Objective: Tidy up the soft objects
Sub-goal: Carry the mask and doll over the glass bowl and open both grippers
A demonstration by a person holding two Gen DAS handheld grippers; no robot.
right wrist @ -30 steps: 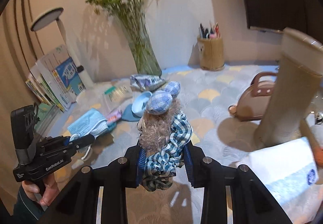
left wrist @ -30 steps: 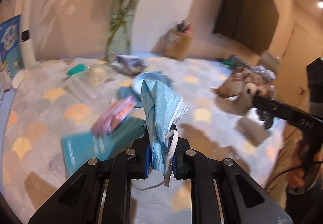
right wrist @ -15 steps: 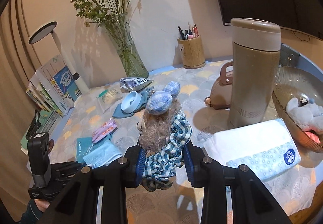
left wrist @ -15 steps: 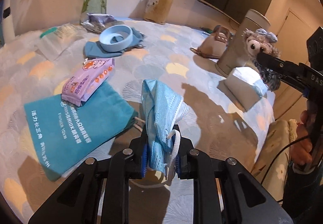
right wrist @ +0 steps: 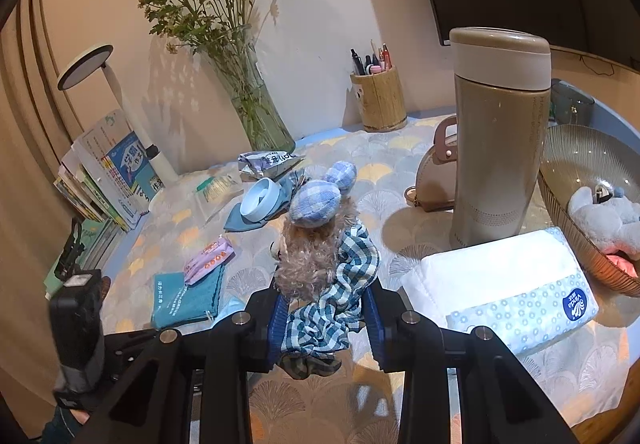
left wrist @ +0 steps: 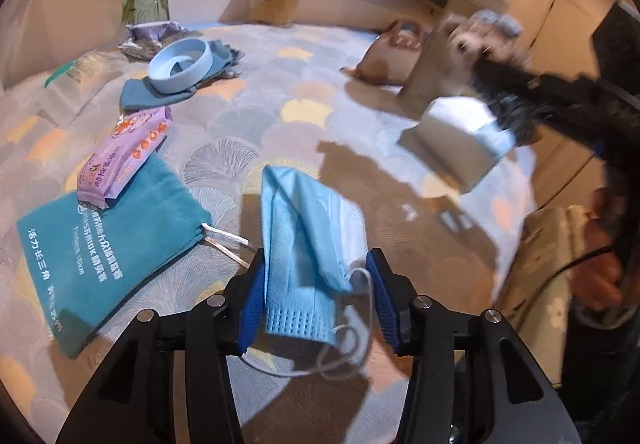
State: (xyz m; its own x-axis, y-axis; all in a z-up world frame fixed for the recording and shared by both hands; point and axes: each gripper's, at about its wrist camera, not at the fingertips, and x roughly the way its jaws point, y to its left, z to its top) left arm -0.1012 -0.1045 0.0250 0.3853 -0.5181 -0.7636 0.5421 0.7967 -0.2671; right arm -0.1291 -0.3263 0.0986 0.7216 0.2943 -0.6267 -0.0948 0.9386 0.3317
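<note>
A light blue face mask (left wrist: 304, 228) lies crumpled on the patterned tablecloth, right of a teal drawstring pouch (left wrist: 100, 244). My left gripper (left wrist: 316, 272) is low over the mask and its jaws are opening. The mask is between them, and the right pad (left wrist: 380, 292) stands clear of it. My right gripper (right wrist: 324, 308) is shut on a curly-furred plush toy (right wrist: 320, 236) with blue checked ears and a checked scarf, held above the table. That toy (left wrist: 476, 35) shows blurred at the right of the left wrist view.
A purple wipes pack (left wrist: 128, 151) rests on the pouch's far end. A tissue pack (right wrist: 500, 292), a tall thermos (right wrist: 496, 147) and a glass bowl (right wrist: 580, 163) holding another plush (right wrist: 608, 215) stand at the right. Behind are a blue ring dish (right wrist: 260, 199), vase (right wrist: 260, 115), pen holder (right wrist: 380, 99) and books (right wrist: 108, 179).
My left gripper came down to the table beside the teal pouch and its jaws spread, letting the mask go. The right gripper swung right with the toy, then held still.
</note>
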